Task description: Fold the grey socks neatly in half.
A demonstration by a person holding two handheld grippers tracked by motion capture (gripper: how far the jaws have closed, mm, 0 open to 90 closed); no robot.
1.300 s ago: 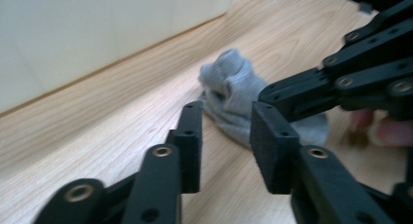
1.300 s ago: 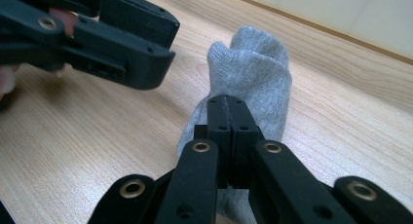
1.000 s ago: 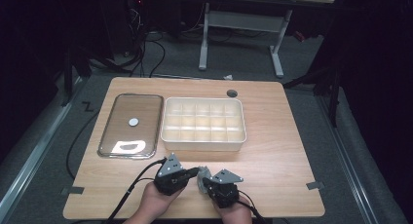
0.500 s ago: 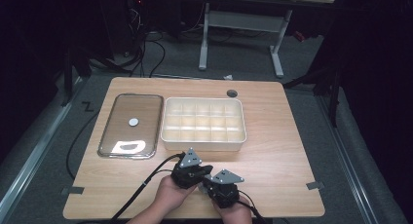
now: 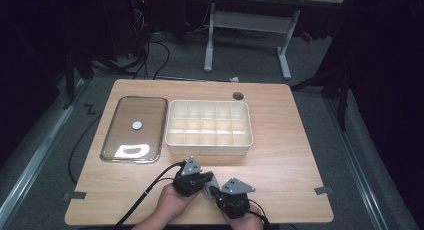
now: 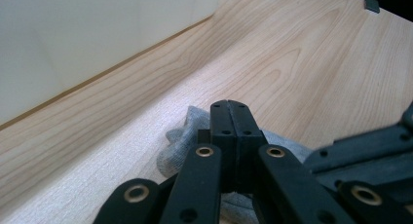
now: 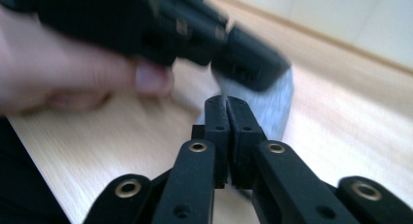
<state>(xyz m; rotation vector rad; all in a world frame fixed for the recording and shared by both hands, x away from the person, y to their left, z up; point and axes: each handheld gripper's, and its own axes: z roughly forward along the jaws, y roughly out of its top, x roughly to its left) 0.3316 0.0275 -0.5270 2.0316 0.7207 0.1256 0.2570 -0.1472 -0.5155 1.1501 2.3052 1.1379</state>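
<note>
A small grey cloth (image 5: 210, 182) lies on the wooden table (image 5: 280, 155) near its front edge, between both grippers. My left gripper (image 5: 206, 180) points right, its jaws shut, tips just above the cloth (image 6: 180, 141) in the left gripper view (image 6: 229, 107). My right gripper (image 5: 217, 189) sits close beside it, angled up-left. Its jaws (image 7: 226, 102) are shut, with a pale sliver of the cloth (image 7: 277, 107) pinched at the tips. The left gripper (image 7: 248, 63) is blurred just above that cloth, held by a hand (image 7: 58, 73).
A cream box (image 5: 209, 147) with several compartments stands mid-table, its wall (image 6: 73, 39) close ahead of the left gripper. A shiny metal tray (image 5: 107, 140) with a white disc (image 5: 136, 124) lies to its left. A round hole (image 5: 238, 95) sits at the table's back.
The left hand has moved right and down, closing in on the right gripper and the cloth. The right hand has stayed where it was.
</note>
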